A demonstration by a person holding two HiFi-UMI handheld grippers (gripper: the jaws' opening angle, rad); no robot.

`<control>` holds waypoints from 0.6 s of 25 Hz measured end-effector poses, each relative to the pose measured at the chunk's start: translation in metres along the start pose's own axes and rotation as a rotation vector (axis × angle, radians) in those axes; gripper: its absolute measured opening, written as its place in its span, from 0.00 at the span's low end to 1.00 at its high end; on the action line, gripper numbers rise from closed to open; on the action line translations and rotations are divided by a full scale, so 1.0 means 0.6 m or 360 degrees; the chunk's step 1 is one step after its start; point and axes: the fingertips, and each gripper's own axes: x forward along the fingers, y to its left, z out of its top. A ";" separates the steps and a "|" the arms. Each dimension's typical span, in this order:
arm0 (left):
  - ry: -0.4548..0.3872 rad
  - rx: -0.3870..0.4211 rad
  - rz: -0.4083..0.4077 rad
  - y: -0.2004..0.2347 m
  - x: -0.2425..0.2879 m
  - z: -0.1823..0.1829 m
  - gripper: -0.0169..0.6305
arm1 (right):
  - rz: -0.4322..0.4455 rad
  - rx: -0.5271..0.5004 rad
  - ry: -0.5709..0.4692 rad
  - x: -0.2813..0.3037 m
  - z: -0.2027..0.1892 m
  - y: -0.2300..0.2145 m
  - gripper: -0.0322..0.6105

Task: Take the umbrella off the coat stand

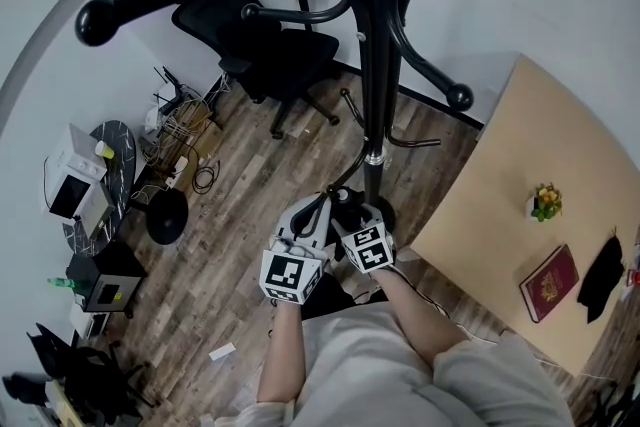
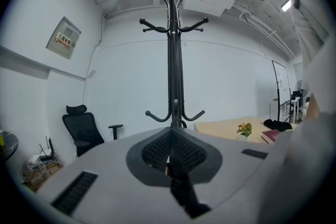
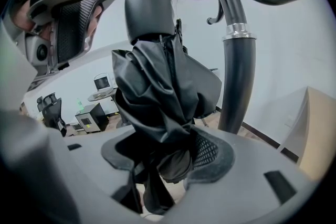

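1. Right gripper (image 3: 166,152) was clamped on the folded black umbrella (image 3: 163,92). Jaws stood partway apart, both mesh pads pressing into the bunched canopy fabric.
2. The umbrella stood roughly upright in that grip, with its rounded black end cap (image 3: 149,10) on top and loose folds hanging below the pads.
3. Left gripper (image 2: 171,139) had its jaws fully together and was pointing level at the coat stand (image 2: 173,60).
4. A thin black strap (image 2: 182,194) ran from the jaw seam back toward the camera. Couldn't tell if it was pinched or what it belonged to.
5. In the head view both grippers sat side by side low at the stand, marker cubes facing up, with the umbrella's dark bulk between and just ahead of them.
6. The umbrella was just beside the stand's pole, near the silver collar (image 3: 239,34) and not touching it. No view showed whether it was hooked on any arm.
7. In the right gripper view the left gripper sat upper left, close to the umbrella's end cap.
8. Surroundings:
   - A wood floor (image 1: 250,205).
   - A black office chair (image 1: 280,55) behind the stand.
   - A light desk (image 1: 520,145) on the right, carrying a small flower pot (image 1: 545,202), a red book (image 1: 548,282) and a black item (image 1: 600,275).
   - Boxes and cables along the left wall.
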 end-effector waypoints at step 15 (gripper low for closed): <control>-0.0002 -0.0119 0.0095 0.007 -0.051 0.013 0.06 | 0.0152 -0.0078 -0.0004 -0.024 -0.007 0.059 0.45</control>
